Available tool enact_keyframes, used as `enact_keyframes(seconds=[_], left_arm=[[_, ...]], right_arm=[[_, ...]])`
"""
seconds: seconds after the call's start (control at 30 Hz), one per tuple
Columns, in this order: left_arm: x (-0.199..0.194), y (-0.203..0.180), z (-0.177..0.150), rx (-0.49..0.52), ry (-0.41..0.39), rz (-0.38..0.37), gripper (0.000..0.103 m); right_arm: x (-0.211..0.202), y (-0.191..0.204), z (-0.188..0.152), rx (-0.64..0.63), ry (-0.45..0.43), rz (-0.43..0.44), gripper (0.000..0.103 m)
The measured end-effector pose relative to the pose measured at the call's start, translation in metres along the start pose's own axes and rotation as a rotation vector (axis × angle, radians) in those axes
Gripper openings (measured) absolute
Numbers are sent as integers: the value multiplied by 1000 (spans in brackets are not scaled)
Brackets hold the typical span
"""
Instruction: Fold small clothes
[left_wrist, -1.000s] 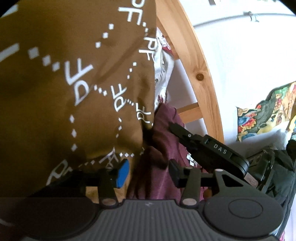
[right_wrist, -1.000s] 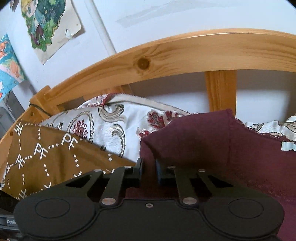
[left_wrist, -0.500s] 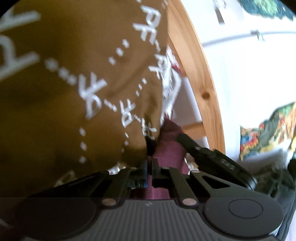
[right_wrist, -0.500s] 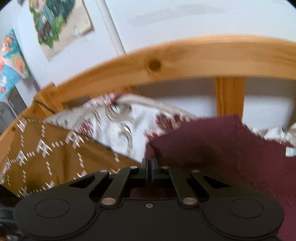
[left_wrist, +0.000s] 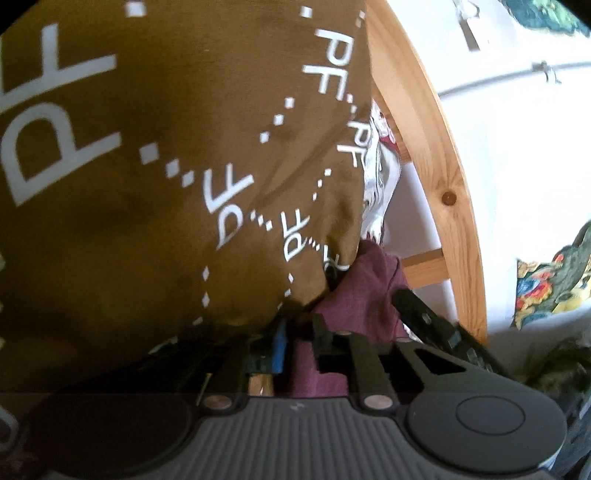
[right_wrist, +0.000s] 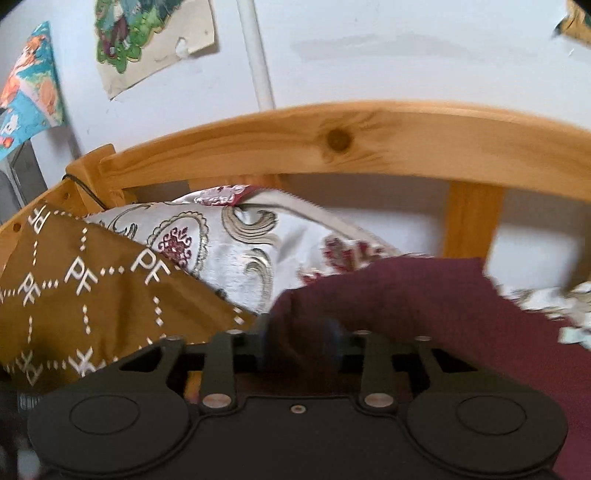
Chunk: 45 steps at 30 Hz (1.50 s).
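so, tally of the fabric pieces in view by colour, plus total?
Maroon garment: 1
Mustard-brown cloth with white PF print: 1
White cloth with red and grey floral pattern: 1
Total: 3

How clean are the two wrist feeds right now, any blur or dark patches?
Left wrist: brown printed cloth looms close and shadowed low down, wooden rail bent by fisheye. Right wrist: motion blur smears maroon garment at its right edge; wall bright.
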<state>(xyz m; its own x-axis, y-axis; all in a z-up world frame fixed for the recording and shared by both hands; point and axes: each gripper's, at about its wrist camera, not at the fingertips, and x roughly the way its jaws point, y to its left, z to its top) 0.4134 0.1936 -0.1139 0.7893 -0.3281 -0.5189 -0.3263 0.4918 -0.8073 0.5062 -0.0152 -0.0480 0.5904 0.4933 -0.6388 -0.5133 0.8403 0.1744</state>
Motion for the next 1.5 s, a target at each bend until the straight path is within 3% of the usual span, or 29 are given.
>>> enact_keyframes(seconds=[0.13, 0.23, 0.43, 0.53, 0.63, 0.77, 0.9, 1.13, 1.3, 1.37, 1.4, 1.43, 1.5], left_arm=[[-4, -22, -5, 86, 6, 29, 70], [-2, -37, -12, 177, 7, 105, 73], [2, -44, -20, 250, -16, 170, 70], [-3, -42, -25, 255, -25, 190, 69], [-15, -42, -32, 264, -42, 239, 74], [-38, -52, -50, 342, -103, 334, 86], [-65, -59, -68, 409, -114, 381, 93], [-122, -80, -106, 513, -126, 379, 102], [-161, -82, -151, 620, -63, 418, 102], [-176, -80, -166, 645, -28, 448, 102], [-183, -80, -173, 646, -15, 449, 102], [-190, -78, -178, 645, -4, 443, 102], [-205, -73, -187, 645, 13, 421, 102]], right_arm=[[-39, -9, -15, -93, -13, -70, 67], [-75, -17, -43, -152, -6, -110, 85], [-146, -31, -119, -279, 31, -225, 98], [-174, -43, -159, -320, 57, -376, 98], [-192, -69, -182, -218, 53, -524, 98], [-212, -112, -199, 67, 34, -608, 98], [-227, -126, -216, 198, 8, -620, 98], [-252, -106, -221, 197, -61, -436, 98], [-250, -99, -222, 201, -42, -365, 78], [-246, -98, -223, 195, -23, -350, 57], [-244, -98, -224, 198, -8, -346, 31], [-243, -99, -224, 202, 1, -350, 15], [-246, -98, -224, 210, -13, -364, 6]])
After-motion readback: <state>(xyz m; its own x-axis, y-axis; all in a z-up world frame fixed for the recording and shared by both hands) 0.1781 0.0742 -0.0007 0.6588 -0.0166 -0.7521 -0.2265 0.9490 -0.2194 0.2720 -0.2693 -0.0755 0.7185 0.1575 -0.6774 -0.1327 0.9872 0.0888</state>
